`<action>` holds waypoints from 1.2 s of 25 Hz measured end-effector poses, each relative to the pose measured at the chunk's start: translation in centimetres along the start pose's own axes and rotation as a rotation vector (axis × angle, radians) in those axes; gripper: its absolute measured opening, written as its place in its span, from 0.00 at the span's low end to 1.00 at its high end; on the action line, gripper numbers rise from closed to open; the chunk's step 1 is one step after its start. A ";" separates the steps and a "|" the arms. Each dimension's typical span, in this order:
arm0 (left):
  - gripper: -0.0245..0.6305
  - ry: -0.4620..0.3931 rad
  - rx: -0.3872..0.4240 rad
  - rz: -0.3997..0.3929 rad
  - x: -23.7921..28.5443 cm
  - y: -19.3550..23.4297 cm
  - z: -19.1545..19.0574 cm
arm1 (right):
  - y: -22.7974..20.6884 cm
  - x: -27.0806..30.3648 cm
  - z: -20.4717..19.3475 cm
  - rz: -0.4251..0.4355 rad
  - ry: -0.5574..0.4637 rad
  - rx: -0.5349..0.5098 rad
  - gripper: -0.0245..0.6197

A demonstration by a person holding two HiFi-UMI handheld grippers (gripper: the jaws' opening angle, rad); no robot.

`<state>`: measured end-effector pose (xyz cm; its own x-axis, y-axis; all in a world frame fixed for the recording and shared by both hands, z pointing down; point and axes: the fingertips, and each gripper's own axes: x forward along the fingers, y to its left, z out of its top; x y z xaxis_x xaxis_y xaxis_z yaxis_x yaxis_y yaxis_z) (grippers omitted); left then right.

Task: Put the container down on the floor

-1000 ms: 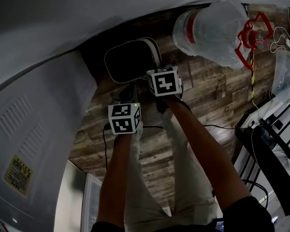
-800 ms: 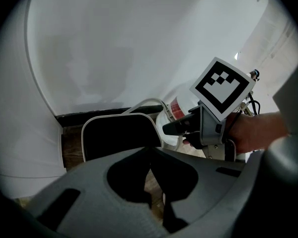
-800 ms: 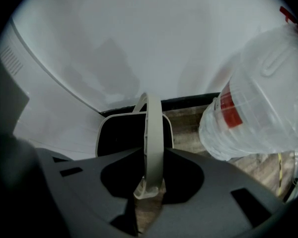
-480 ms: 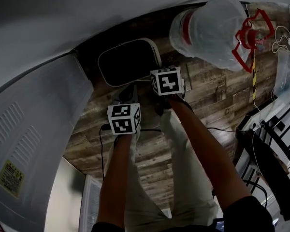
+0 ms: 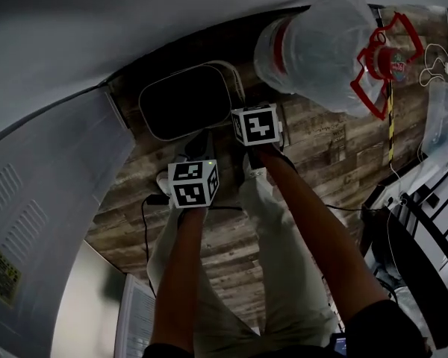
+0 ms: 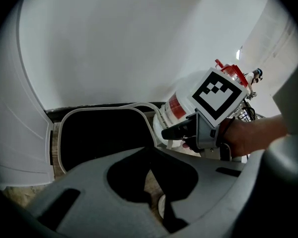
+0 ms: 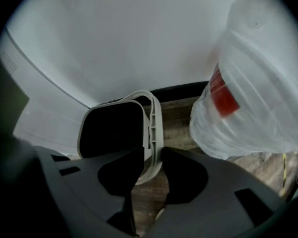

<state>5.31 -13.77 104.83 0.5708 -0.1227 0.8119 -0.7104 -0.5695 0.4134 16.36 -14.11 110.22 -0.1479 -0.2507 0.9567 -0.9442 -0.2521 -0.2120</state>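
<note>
Showing a dull black hollow inside a pale, smooth plastic rim, the container (image 5: 185, 103) has the shape of a rectangle with rounded corners, and one long side of the rim is ribbed. It is over the floor (image 5: 313, 148) of rough brown wood planks, close to a curved white panel (image 5: 52, 192) with fine vent slots; I cannot tell whether its bottom touches the planks. Near it on the other side stands a big water bottle (image 5: 321, 47), round and wrapped in cloudy, wrinkled plastic film, with a red band and a red wire-like handle (image 5: 381, 51) at the top. Both bare forearms reach straight forward and down over light trousers (image 5: 284, 274), the right arm (image 5: 313, 230) stretched further than the left arm (image 5: 179, 274), so the two marker cubes sit one ahead of the other. The right hand-held gripper (image 7: 151, 155) has its dark jaws closed on the ribbed rim of the container, which passes between the tips. The left hand-held gripper (image 6: 150, 157) is behind it and apart from the container; its jaws are together at the tips with only a thin wedge of floor showing lower down, and nothing is held between them.
</note>
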 end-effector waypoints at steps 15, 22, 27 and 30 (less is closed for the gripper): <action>0.06 0.002 0.041 0.013 -1.5 -1.3 1.0 | -0.4 -2.2 -0.8 0.013 0.004 0.009 0.20; 0.06 -0.008 0.076 0.012 -5.6 -2.8 4.2 | 0.9 -7.1 0.3 0.033 -0.023 -0.005 0.19; 0.06 -0.015 0.097 0.005 -9.6 -4.2 6.5 | 2.0 -11.8 1.1 0.030 -0.037 0.004 0.17; 0.06 -0.008 0.166 -0.002 -11.9 -5.1 7.4 | 2.8 -14.2 1.2 0.024 -0.049 0.003 0.14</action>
<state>5.18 -15.42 90.06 0.5760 -0.1272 0.8075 -0.6315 -0.6964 0.3408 16.14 -12.39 95.77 -0.1556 -0.3017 0.9406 -0.9397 -0.2484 -0.2351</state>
